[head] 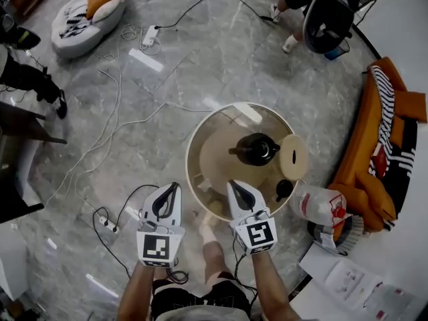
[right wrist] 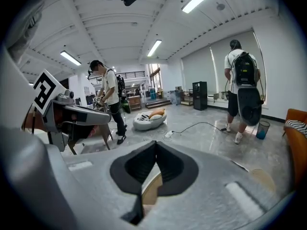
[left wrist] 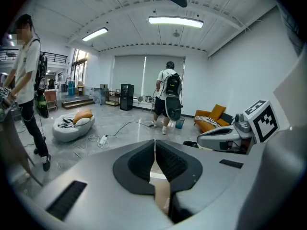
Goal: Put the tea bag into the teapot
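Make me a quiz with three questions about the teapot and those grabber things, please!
1. Where does the teapot stand?
A. on the round table
B. on a shelf
C. in a sink

2. What colour is the teapot?
A. white
B. black
C. red

3. How are the jaws of the left hand-held gripper?
A. shut, with nothing between them
B. wide open
C. closed on a spoon

Answers:
1 A: the head view shows it standing on the round top.
2 B: its body, spout and handle all look black.
3 A: the left gripper view shows the two pads meeting with nothing between them.
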